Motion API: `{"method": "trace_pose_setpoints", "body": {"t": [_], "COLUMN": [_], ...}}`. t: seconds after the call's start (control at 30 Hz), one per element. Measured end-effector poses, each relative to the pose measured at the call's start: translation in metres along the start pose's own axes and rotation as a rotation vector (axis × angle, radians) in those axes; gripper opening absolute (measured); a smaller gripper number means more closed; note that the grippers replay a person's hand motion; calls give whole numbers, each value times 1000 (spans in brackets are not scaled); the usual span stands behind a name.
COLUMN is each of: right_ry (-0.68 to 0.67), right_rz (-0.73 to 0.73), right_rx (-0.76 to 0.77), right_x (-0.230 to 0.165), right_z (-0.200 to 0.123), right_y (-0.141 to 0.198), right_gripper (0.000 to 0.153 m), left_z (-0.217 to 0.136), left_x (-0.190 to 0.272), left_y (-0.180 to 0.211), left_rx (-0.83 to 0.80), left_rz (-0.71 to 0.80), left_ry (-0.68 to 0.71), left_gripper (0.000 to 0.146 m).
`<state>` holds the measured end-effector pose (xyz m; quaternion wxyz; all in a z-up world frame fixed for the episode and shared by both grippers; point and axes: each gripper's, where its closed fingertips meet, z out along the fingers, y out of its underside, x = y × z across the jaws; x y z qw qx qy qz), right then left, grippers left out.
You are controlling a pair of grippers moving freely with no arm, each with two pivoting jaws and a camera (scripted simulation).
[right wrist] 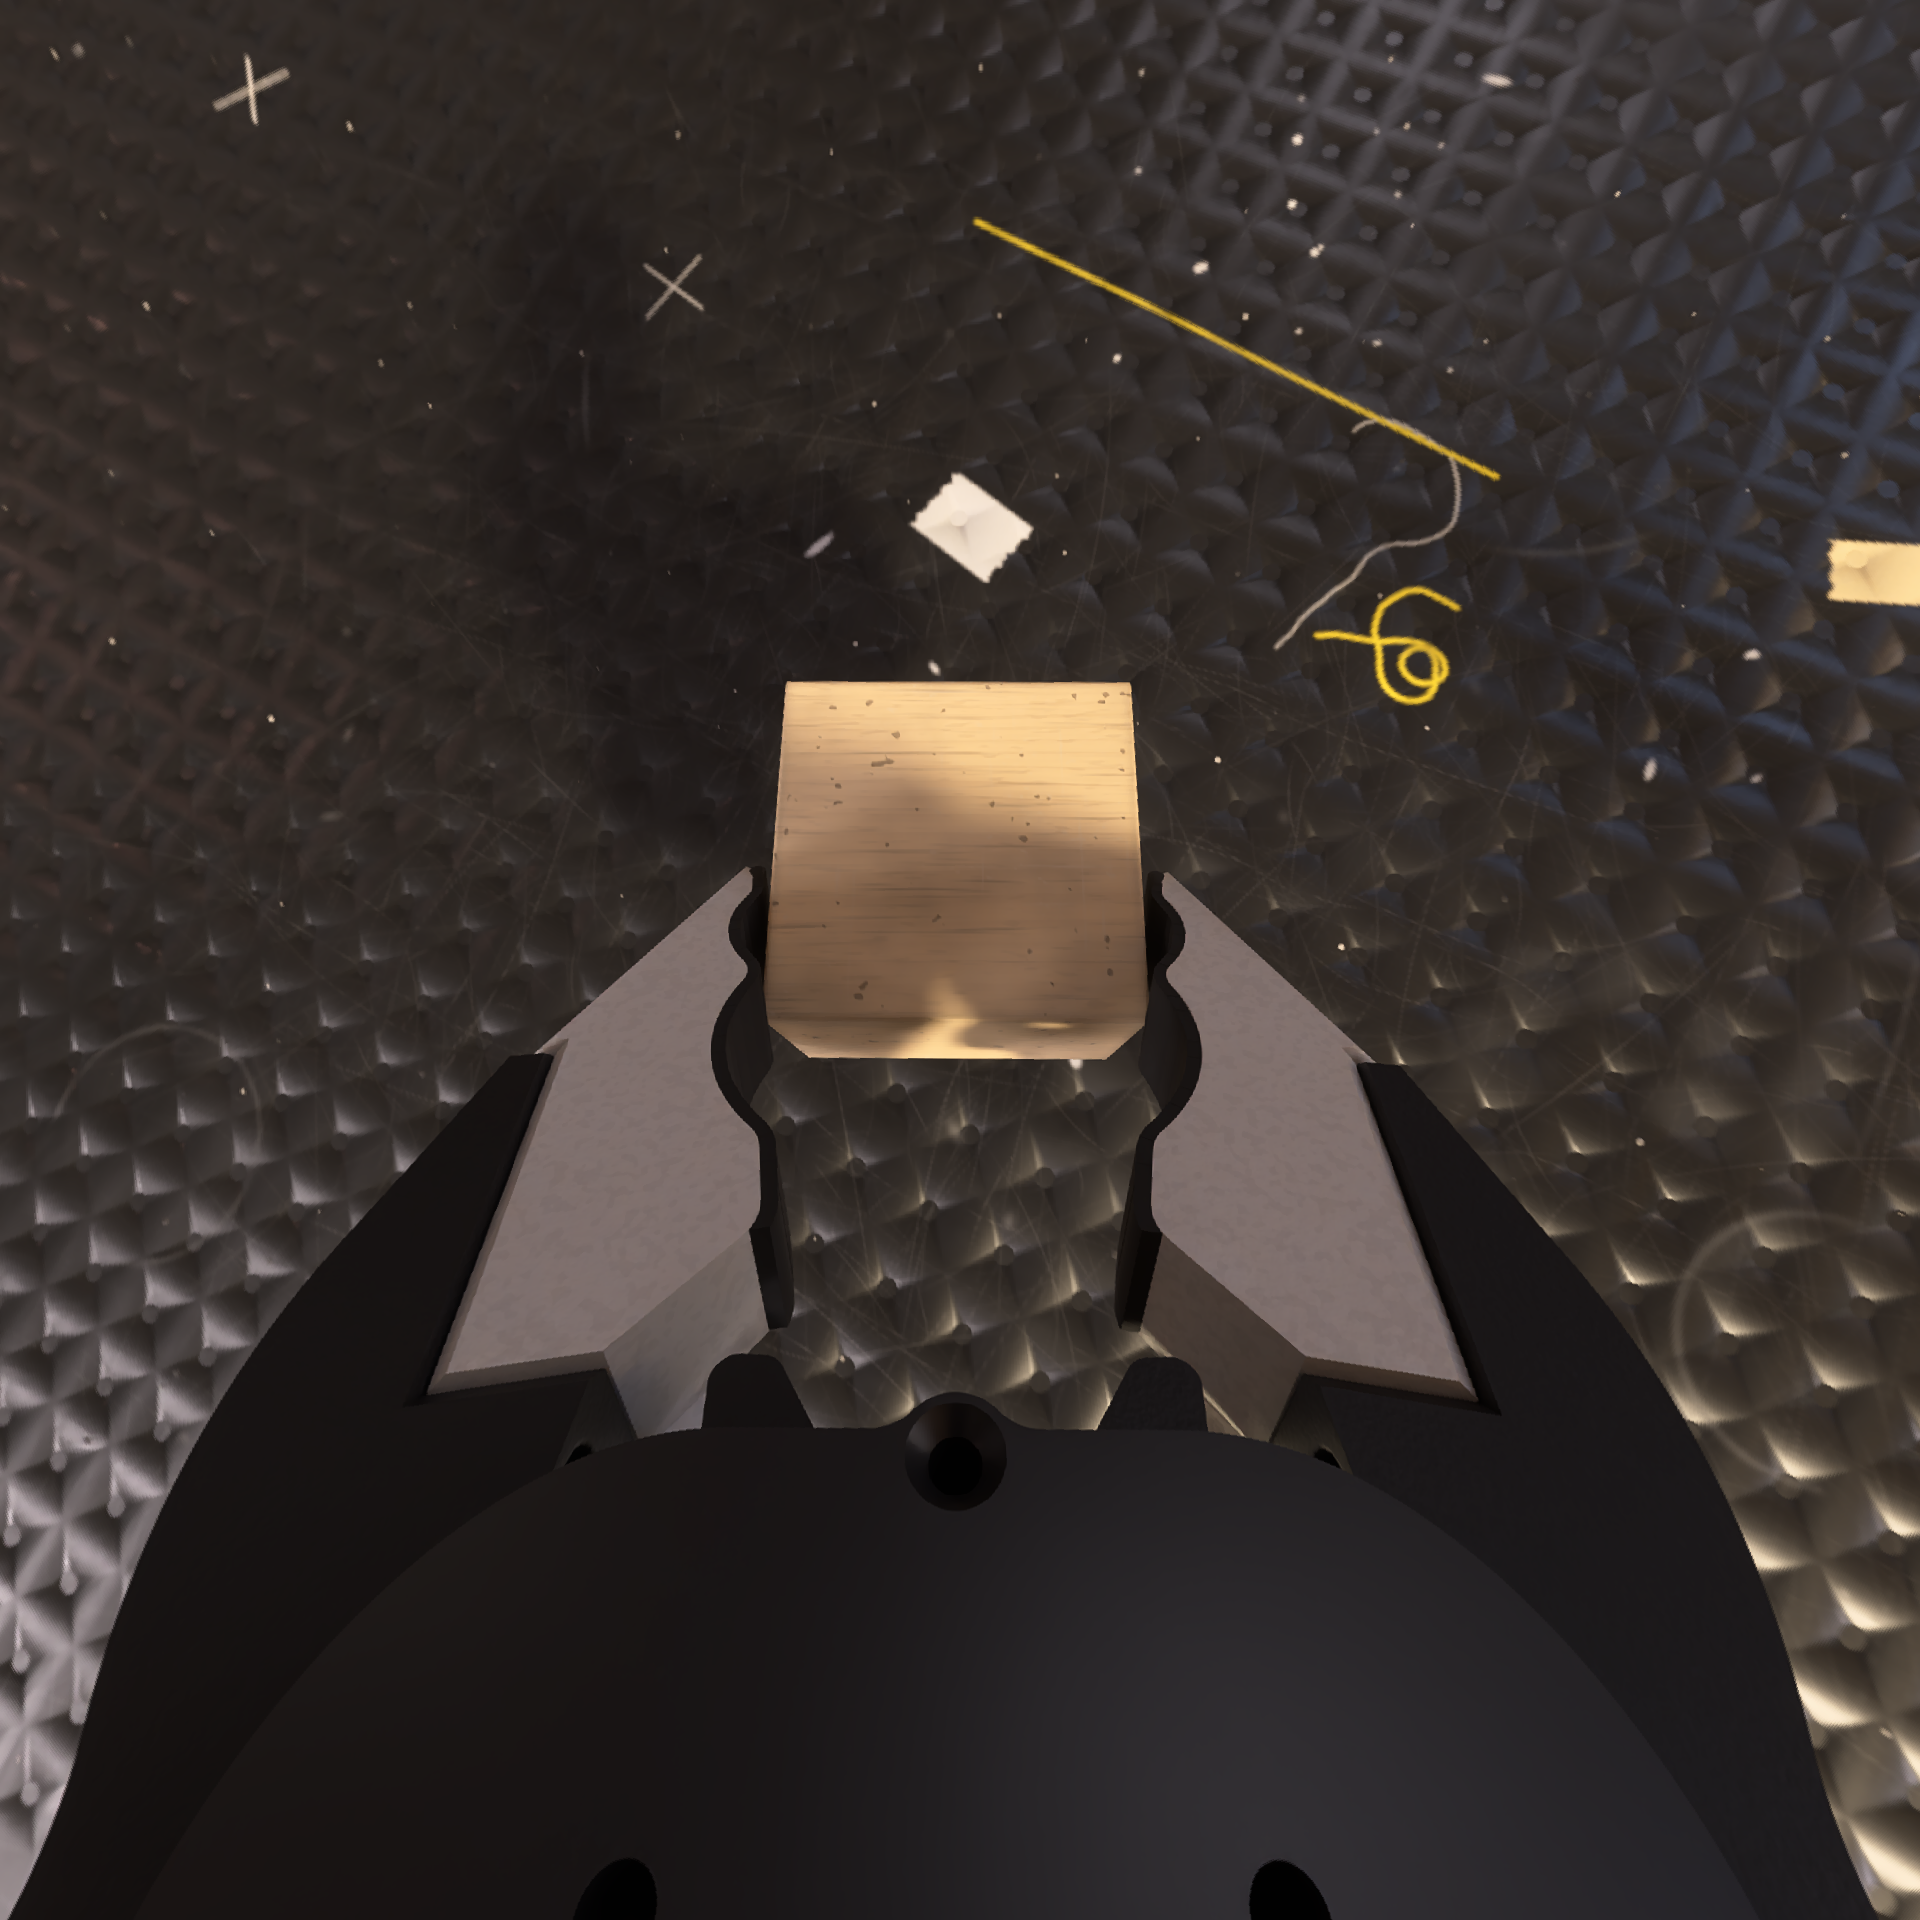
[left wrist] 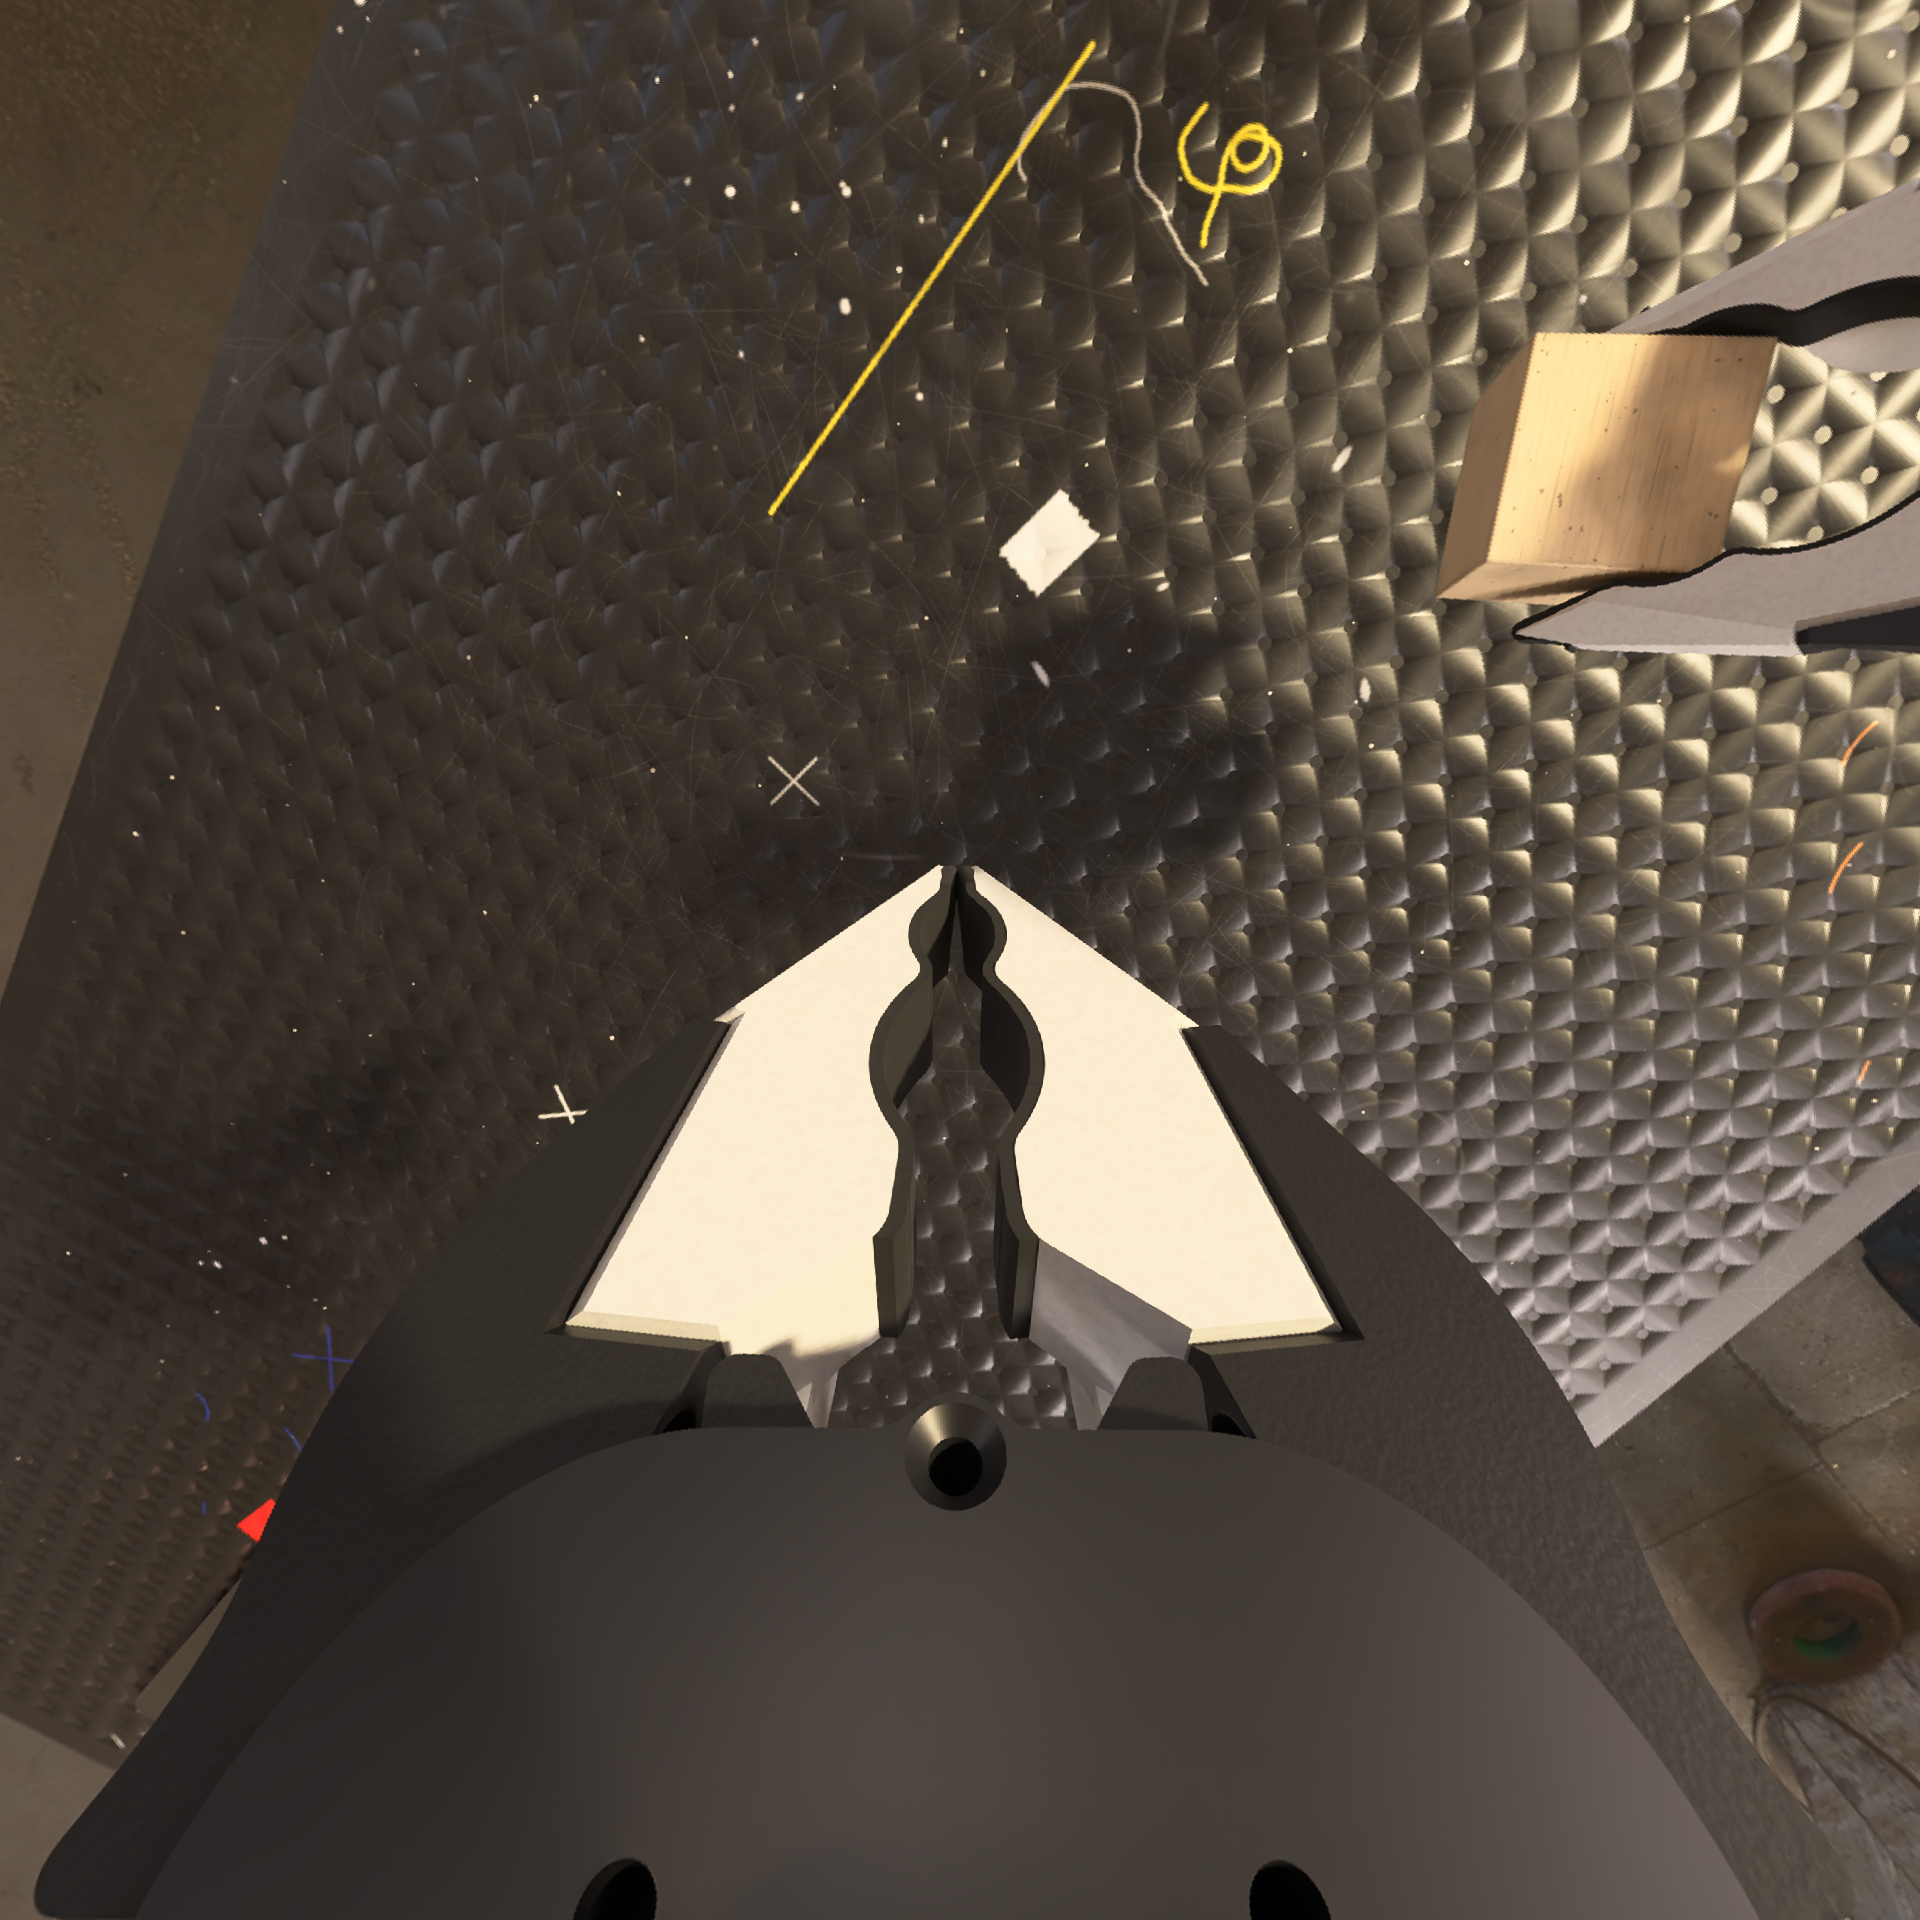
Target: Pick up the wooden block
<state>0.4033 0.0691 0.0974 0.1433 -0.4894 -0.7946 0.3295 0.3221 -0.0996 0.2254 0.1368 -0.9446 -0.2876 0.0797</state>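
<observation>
In the left wrist view the left gripper [left wrist: 957, 873] fills the lower half of the frame, its pale fingers [left wrist: 769, 1174] brought together until the tips meet, with nothing between them. Under it lies a dark embossed metal sheet [left wrist: 468, 520] with a raised diamond pattern, scratched and speckled, bright where light strikes it at the right and dull toward the left. A chalk cross [left wrist: 794, 780] sits just ahead of the tips, a white square scrap [left wrist: 1049, 541] farther up, and beyond these a straight yellow line [left wrist: 930, 281] and a yellow curl [left wrist: 1231, 166] near the top. The sheet's edge runs diagonally along the lower right, where a rough concrete floor [left wrist: 1766, 1455] shows with a small round reddish disc [left wrist: 1823, 1642] lying on it; another edge runs up the left side against a brownish floor. At the right edge of the frame the wooden block [left wrist: 1605, 468] sits between the fingers of the right gripper [left wrist: 1662, 468]. In the right wrist view that gripper [right wrist: 956, 883] has its jaws partly open and pressed against both sides of the block [right wrist: 954, 873] at frame centre; whether the block rests on the sheet [right wrist: 312, 831] or is raised clear of it cannot be told. Ahead of it the sheet extends to the frame's top and sides with only flat marks on it, and a yellowish strip [right wrist: 1875, 574] lies at the right edge.
</observation>
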Motion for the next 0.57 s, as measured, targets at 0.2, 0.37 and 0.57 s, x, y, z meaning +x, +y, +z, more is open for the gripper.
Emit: {"method": "trace_pose_setpoints", "body": {"t": [0.2,0.37,0.57], "right_ry": [7,33,-70], "right_rz": [21,3,39], "right_rx": [70,146,193], "right_x": [-1,-3,-24], "right_z": [12,25,43], "right_y": [-6,-11,-20], "right_gripper": [72,72,72], "left_z": [0,0,0], "left_x": [0,0,0], "left_y": [0,0,0], "left_rx": [4,3,1], "left_rz": [-2,-4,-9], "left_ry": [0,1,0], "left_gripper": [0,0,0]}}
